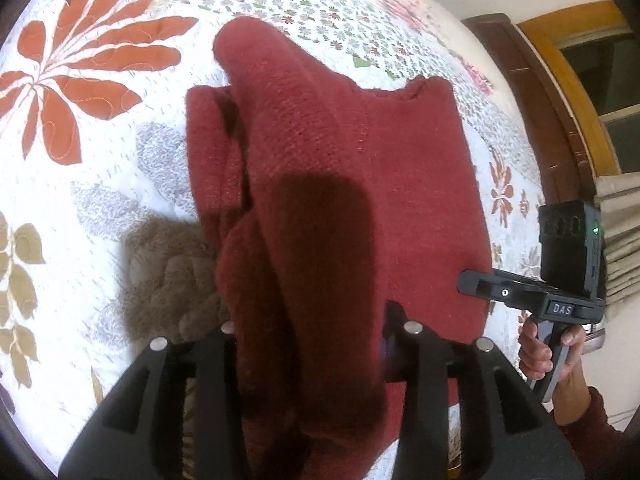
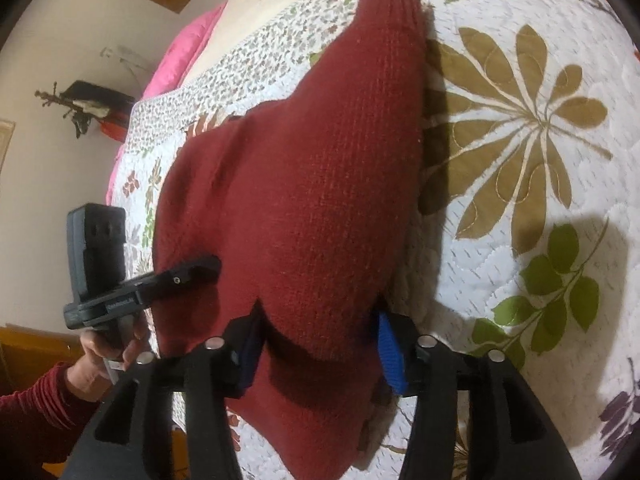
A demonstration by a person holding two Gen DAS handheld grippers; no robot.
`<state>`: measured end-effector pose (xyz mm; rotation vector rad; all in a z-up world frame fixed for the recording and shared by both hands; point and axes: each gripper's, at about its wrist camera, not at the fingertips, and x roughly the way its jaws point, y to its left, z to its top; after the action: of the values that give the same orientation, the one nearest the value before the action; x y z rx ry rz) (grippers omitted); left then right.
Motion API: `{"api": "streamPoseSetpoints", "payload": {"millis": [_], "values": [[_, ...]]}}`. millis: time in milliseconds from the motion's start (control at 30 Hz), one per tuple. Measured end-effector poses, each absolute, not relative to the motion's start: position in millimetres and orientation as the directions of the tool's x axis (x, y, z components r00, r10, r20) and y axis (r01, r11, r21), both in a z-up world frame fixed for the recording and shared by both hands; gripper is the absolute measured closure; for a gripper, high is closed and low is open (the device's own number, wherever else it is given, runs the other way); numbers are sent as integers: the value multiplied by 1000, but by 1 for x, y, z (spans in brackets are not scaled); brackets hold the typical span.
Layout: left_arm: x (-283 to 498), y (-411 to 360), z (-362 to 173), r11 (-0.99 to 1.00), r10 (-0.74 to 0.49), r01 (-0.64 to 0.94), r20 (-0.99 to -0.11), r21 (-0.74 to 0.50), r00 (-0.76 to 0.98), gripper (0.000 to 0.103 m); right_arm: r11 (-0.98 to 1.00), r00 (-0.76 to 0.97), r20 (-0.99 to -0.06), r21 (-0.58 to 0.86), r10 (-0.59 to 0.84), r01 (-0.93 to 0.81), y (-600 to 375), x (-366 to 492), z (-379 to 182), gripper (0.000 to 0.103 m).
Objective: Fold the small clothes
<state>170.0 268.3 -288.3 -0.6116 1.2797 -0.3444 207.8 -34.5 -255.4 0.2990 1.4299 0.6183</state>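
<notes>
A: Where is the sweater (image 1: 352, 168) now?

B: On the quilt (image 1: 100, 184), spread ahead of both grippers, with its near edge lifted. The left gripper (image 1: 316, 344) is clamped on a thick bunch of red knit that rises between its fingers; the rest of the body lies flat just beyond and to that gripper's right.

A: And the right gripper (image 2: 320, 344)?

B: Also closed on the same garment, with cloth filling the gap between its blue pads (image 2: 390, 356). From its own camera the knit climbs away in front of it to a ribbed end at the far side.

A: So how far along would you say?

B: Midway, I'd judge. To the left of the left gripper one side looks already turned in, showing stacked layers. The part both grippers hold is raised, not yet laid down.

A: What remains?

B: Likely carrying that held edge over the body, setting it down, and smoothing. I can't tell whether another fold follows
</notes>
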Motion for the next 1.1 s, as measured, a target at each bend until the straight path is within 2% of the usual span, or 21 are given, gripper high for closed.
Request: {"api": "streamPoseSetpoints", "payload": {"millis": [33,67,133,367,400,433,533,600,733,967,1067,1100], "values": [[170,266,-281,798,-554,-102,-789,-594,267,57,810,20,-826,546,563,-214,-36,207,-253,40],[163,273,-276,804,-539,-116,-797,-583,271,54,808,19,-824,551,566,-209,-38,204,-250,40],[148,280,-266,815,-515,-131,-809,-564,283,49,799,17,-813,567,582,-198,-47,189,-244,27],[99,285,-251,844,-450,-149,-832,-515,324,43,787,-69,-800,599,596,-147,-53,133,-273,27],[96,284,-253,850,-439,-154,-838,-504,324,43,789,-84,-800,600,594,-130,-51,129,-282,31],[95,282,-255,853,-431,-159,-844,-496,320,43,788,-90,-797,604,597,-119,-41,131,-286,43],[92,272,-262,878,-382,-181,-877,-443,293,49,782,-99,-789,615,607,-100,-34,130,-291,69],[86,270,-264,900,-343,-176,-897,-399,279,48,785,-79,-795,606,601,-130,-30,129,-282,78],[75,274,-279,899,-342,-196,-906,-393,249,48,822,-65,-833,552,549,-137,-32,125,-276,82],[78,268,-298,922,-304,-174,-926,-345,224,46,877,-64,-887,463,458,-128,-11,129,-296,81],[78,269,-290,919,-302,-192,-927,-345,220,46,880,-46,-887,462,460,-107,-10,128,-290,78],[76,270,-284,920,-294,-197,-929,-339,223,45,883,-33,-889,458,458,-104,-9,127,-284,72]]}}
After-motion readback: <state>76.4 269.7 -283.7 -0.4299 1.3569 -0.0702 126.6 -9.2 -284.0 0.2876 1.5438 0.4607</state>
